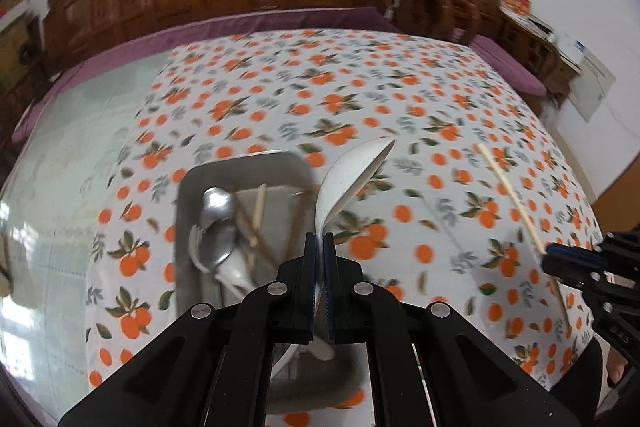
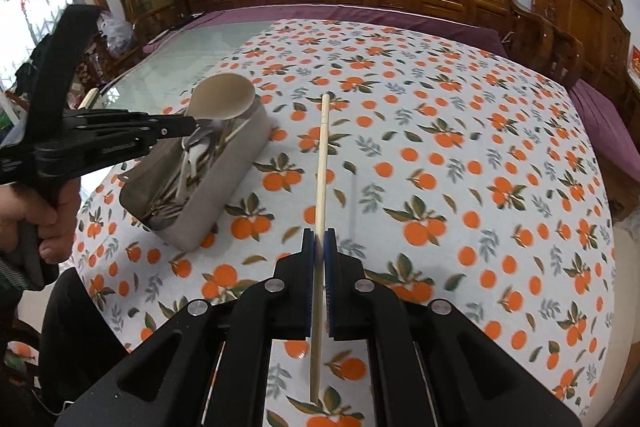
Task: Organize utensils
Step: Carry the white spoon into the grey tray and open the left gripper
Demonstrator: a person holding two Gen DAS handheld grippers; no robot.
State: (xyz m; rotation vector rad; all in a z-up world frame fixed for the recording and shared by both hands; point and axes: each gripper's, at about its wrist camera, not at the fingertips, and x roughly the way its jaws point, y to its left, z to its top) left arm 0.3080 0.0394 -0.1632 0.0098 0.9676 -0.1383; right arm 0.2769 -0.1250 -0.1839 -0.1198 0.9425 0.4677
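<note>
Left gripper clamps white ladle above tray — right gripper pinches chopstick beside tray, likely for sorting.

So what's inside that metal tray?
The metal tray holds a metal spoon, a pale fork and several chopsticks, all piled together. Whatever lies beneath the pile, and the tray's near end behind the left claw, is hidden.

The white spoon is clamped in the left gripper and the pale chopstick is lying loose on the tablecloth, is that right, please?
Not quite: the pale chopstick is clamped in the right gripper, as the right wrist view shows. The white spoon is indeed clamped in the left gripper.
</note>
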